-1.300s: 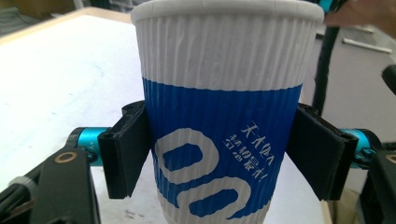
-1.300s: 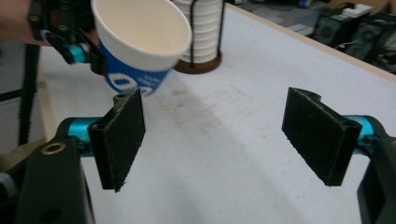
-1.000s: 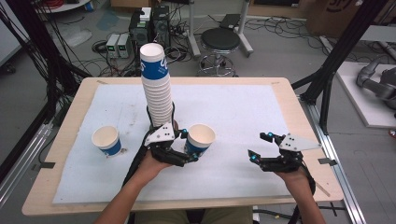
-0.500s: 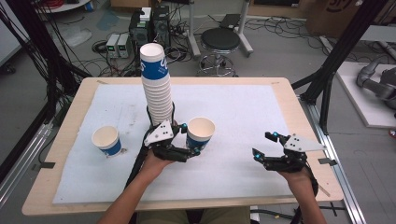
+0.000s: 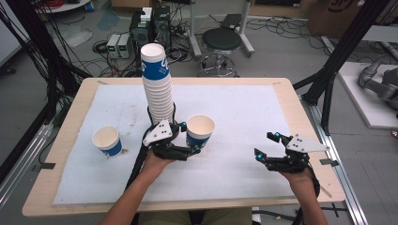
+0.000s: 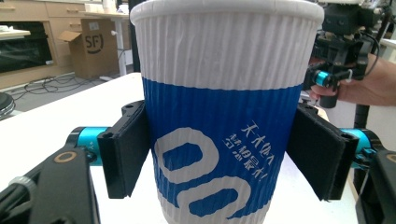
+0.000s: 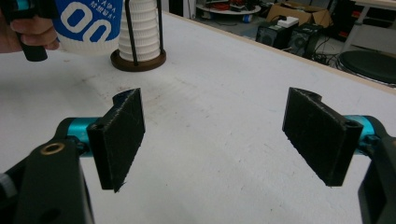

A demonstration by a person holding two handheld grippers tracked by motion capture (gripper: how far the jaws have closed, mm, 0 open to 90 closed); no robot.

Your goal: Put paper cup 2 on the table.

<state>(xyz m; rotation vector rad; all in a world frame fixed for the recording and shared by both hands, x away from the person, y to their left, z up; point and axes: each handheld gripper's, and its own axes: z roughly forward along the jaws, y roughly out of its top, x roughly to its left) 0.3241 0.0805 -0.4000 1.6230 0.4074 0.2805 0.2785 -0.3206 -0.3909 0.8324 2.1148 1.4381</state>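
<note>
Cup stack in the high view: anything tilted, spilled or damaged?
Nothing stands out. The tall stack of white-and-blue ribbed paper cups stands upright in its holder; the left gripper holds one upright cup; another cup stands alone.

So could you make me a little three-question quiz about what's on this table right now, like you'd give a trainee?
1. True or false: the left gripper is closed on a blue and white paper cup.
2. How many single cups are apart from the tall cup stack?
A. one
B. two
C. four
3. Fill in: the right gripper has its jaws ____ with nothing between them.

Key:
1. True: in the left gripper view both pads press on the cup's sides.
2. B: the held cup and a second cup standing on the white mat.
3. Open.
</note>
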